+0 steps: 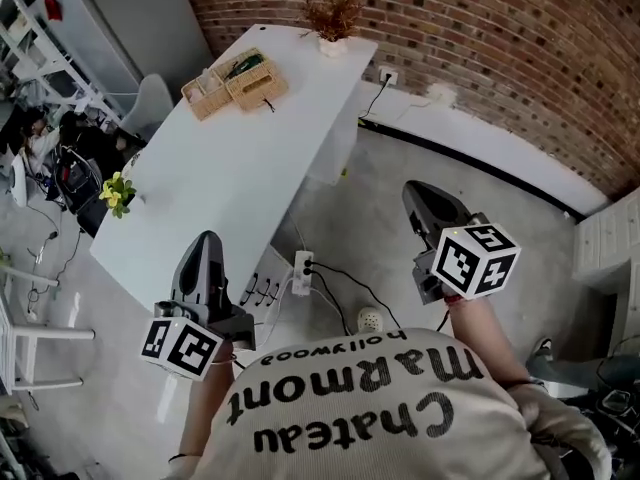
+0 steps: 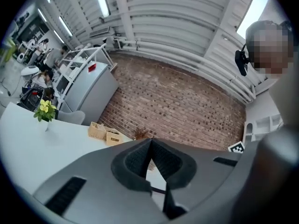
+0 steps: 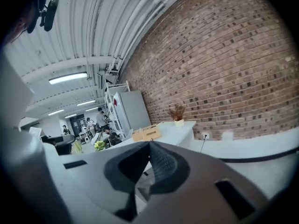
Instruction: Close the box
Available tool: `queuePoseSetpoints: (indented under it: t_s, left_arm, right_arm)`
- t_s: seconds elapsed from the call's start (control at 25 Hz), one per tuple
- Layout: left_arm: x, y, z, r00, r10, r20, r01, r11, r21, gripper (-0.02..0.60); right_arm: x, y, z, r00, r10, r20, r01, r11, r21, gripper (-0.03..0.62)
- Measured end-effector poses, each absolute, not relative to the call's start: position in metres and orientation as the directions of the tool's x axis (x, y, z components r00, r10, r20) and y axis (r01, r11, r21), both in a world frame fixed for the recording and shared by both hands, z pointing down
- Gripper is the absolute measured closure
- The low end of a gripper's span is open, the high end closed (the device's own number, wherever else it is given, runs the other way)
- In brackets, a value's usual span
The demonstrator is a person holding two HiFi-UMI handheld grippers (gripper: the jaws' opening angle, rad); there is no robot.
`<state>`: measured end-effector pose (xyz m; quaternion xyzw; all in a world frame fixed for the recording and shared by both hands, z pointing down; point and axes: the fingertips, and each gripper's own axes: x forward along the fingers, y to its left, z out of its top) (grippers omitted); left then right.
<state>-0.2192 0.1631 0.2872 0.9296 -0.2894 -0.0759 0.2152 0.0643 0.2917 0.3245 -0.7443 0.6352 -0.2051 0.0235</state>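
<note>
Box (image 1: 236, 83) at the far end of the worktop (image 1: 220, 178), too small to make out its lid. Left gripper (image 2: 150, 141) and right gripper (image 3: 149, 143) are well apart from it, fingers pressed together on nothing.

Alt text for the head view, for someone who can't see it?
A person at the near end of a white table holds the left gripper and right gripper, both shut and empty; the wicker box sits at the far end, near a dried plant.
</note>
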Motion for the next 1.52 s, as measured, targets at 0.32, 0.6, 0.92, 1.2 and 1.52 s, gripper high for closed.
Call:
queuePoseSetpoints:
  t_s: [0.32, 0.6, 0.92, 1.2, 1.52]
  left_arm:
    - [-0.144, 0.144, 0.289, 0.779, -0.625, -0.051, -0.545, -0.715, 0.437, 0.581]
    - [-0.123, 0.143, 0.313, 0.745, -0.666, 0.024, -0.610, -0.667, 0.428, 0.581]
    - [-0.118, 0.093, 0.347, 0.717, -0.691, 0.090, -0.649, -0.614, 0.449, 0.581]
    - [-0.094, 0.004, 0.376, 0.718, -0.686, 0.115, -0.650, -0.603, 0.464, 0.581]
    - [-0.083, -0.086, 0.381, 0.674, -0.732, 0.103, -0.666, -0.542, 0.513, 0.581]
  right_arm:
    - [0.142, 0.247, 0.319, 0.020, -0.962, 0.271, -0.964, -0.091, -0.252, 0.591]
    - [0.172, 0.238, 0.366, -0.036, -0.939, 0.341, -0.942, -0.082, -0.324, 0.591]
    - [0.167, 0.193, 0.413, -0.120, -0.908, 0.402, -0.918, -0.052, -0.392, 0.591]
    - [0.187, 0.107, 0.433, -0.148, -0.879, 0.453, -0.925, -0.038, -0.377, 0.591]
    - [0.204, -0.019, 0.399, -0.209, -0.891, 0.404, -0.937, 0.064, -0.344, 0.591]
